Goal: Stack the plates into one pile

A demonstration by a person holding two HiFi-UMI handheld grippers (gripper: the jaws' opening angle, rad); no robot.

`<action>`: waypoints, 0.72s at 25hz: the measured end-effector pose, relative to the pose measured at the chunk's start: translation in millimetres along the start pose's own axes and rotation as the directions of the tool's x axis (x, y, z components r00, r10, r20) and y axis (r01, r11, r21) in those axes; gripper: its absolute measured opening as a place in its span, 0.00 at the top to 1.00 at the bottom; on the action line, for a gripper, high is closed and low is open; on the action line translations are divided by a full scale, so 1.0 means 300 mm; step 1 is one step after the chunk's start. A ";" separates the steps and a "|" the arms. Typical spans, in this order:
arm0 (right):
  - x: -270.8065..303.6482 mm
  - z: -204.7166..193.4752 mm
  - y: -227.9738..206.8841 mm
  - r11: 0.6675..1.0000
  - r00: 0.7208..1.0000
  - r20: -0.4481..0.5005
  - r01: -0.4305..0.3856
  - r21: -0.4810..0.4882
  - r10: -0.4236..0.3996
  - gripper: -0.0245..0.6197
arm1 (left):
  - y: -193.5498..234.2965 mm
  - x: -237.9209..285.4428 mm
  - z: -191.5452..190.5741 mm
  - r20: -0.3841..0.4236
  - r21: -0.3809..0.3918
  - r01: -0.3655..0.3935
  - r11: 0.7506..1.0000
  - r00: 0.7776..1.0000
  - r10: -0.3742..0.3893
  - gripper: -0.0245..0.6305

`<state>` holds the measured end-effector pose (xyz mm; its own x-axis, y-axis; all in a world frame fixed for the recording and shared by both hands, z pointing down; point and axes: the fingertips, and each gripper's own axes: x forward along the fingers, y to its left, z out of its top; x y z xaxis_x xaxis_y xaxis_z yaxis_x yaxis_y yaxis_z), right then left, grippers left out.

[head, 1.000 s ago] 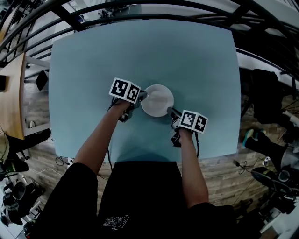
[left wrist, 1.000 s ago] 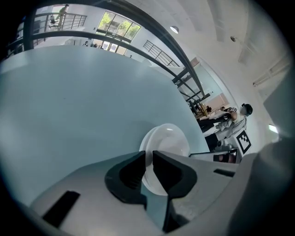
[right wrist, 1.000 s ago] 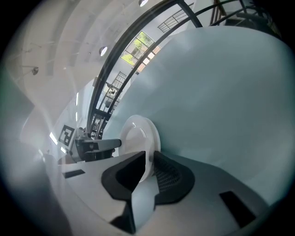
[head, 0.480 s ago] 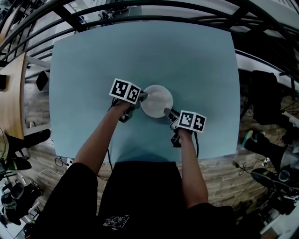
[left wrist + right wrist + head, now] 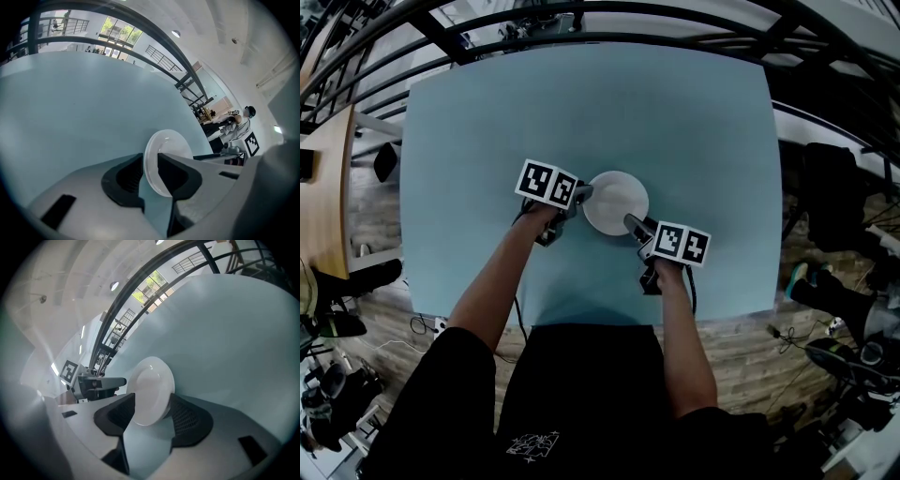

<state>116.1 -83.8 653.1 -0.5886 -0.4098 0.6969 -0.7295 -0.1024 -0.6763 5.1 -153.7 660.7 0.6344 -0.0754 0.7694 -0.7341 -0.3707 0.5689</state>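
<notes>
A white plate pile [image 5: 616, 202] lies flat in the middle of the light-blue table [image 5: 487, 122]; two nested rims show in the left gripper view. My left gripper [image 5: 584, 193] sits at its left rim. In the left gripper view the plate pile [image 5: 171, 147] has its rim between the left gripper's [image 5: 150, 173] opening jaws, with a gap at the pads. My right gripper [image 5: 630, 222] is at the lower right rim. In the right gripper view the plate pile [image 5: 150, 390] stands between the right gripper's [image 5: 152, 416] opening jaws, loose from the left pad.
The table's front edge [image 5: 609, 317] runs just behind both hands. A black railing [image 5: 581, 19] curves along the far side. A wooden tabletop [image 5: 323, 187] stands at the left, and cables and gear [image 5: 844, 281] clutter the wooden floor at the right.
The right gripper's marker cube has edged slightly left toward the plates. The plates and the left gripper stay where they were.
</notes>
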 end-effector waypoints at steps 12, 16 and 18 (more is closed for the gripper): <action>0.032 -0.019 0.020 0.972 0.995 -0.024 0.094 -0.217 -0.101 0.53 | -0.009 -0.026 -0.009 0.054 -0.025 0.007 1.000 0.999 -0.006 0.84; 0.049 -0.028 0.028 0.945 0.989 -0.037 0.124 -0.304 -0.141 0.50 | -0.012 -0.044 -0.023 0.066 -0.032 0.002 1.000 0.998 0.000 0.84; 0.048 -0.032 0.026 0.945 0.990 -0.038 0.114 -0.306 -0.132 0.49 | -0.012 -0.056 -0.030 0.079 -0.037 -0.004 0.999 0.997 0.007 0.84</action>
<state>98.7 -81.9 660.2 -0.4998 -0.3578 0.7888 -0.8634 0.1339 -0.4864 -5.1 -143.0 648.4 0.6467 -0.1511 0.7476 -0.7448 -0.3361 0.5764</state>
